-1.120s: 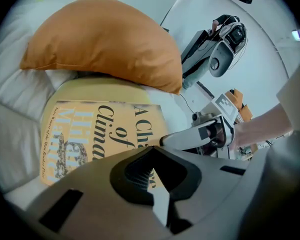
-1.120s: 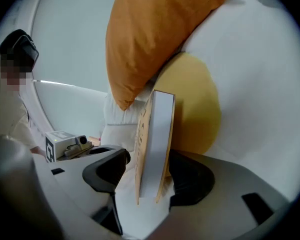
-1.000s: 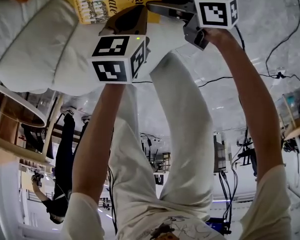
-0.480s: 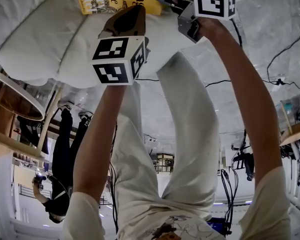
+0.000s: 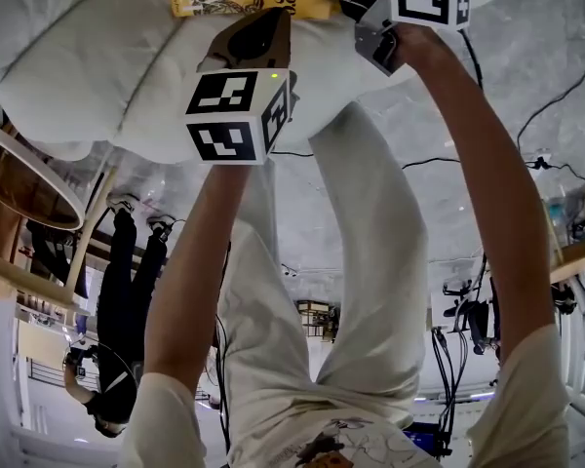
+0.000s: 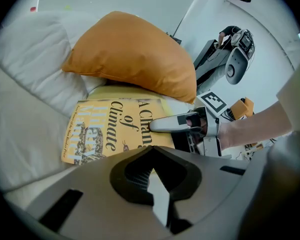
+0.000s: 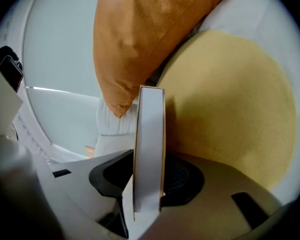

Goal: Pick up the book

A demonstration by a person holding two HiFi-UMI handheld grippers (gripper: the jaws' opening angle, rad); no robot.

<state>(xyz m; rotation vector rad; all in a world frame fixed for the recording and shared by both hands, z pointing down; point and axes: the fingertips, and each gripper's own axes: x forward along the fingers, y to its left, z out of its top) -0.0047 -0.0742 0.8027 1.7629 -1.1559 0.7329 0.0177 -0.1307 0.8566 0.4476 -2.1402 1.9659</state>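
Book (image 6: 110,129), flat and rectangular with a smooth yellow cover printed in dark and pale blue lettering, lies face up on a white padded cushion (image 6: 30,99) with soft stitched seams. Its far edge is tucked beneath a plump orange pillow (image 6: 135,59) of matte woven cloth. A rounded pale yellow cushion (image 7: 230,99) with a fine, fuzzy surface sits just behind it.

The right hand-held gripper (image 6: 155,126) reaches in from the side, its jaws closing on the book. In the right gripper view the white page edge stands upright between the dark ribbed pads, which lie against both covers. Its silver upper jaw crosses the title and hides part of the first word; the lower jaw is out of sight under the book.

The left hand-held gripper (image 6: 151,151) hovers just short of the book's near edge, jaws together with nothing between them. Its marker cube (image 5: 236,115) shows clearly from the head view, where the book is cut off at the top of the frame.
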